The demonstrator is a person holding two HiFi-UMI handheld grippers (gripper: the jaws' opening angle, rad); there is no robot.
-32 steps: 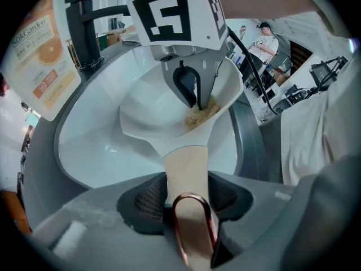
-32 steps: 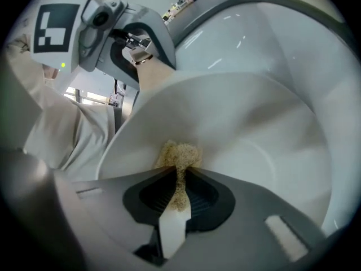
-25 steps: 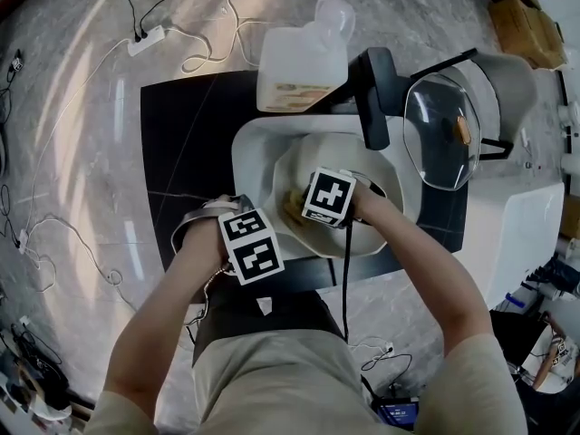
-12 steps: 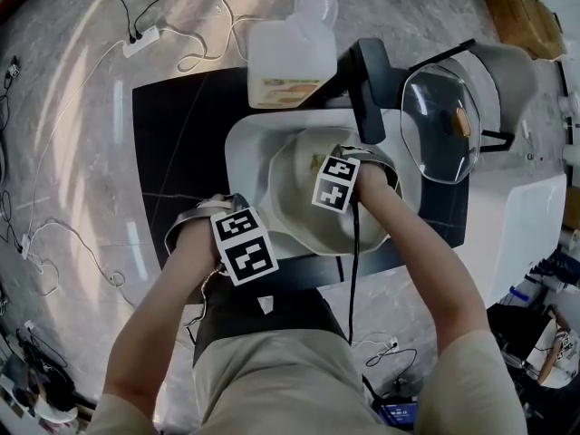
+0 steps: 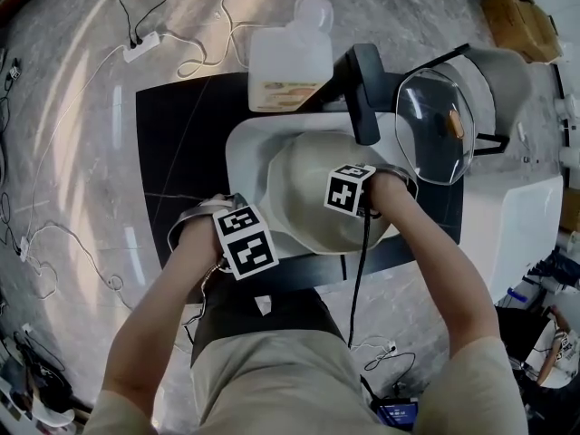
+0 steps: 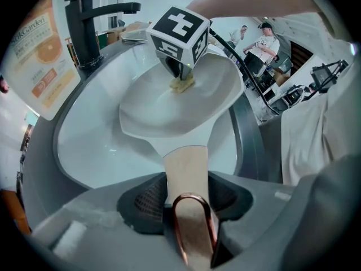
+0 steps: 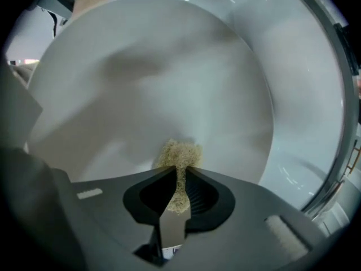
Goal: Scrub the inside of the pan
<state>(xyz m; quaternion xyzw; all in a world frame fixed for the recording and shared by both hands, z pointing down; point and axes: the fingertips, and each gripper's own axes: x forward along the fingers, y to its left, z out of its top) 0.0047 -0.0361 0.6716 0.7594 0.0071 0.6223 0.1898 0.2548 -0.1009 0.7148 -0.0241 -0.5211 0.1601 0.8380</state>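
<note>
You held the left hand-held gripper (image 5: 237,234) at the near left edge of the pale pan (image 5: 308,179), its marker cube facing up. Your right hand-held gripper (image 5: 353,193) pointed down inside the pan, right of its middle. The pan lay in a white sink (image 5: 246,148) set in the black bench (image 5: 177,143). Behind it stood a black faucet (image 5: 362,98) and a translucent jug (image 5: 290,57). A glass lid (image 5: 435,120) lay just right of the sink.
</note>
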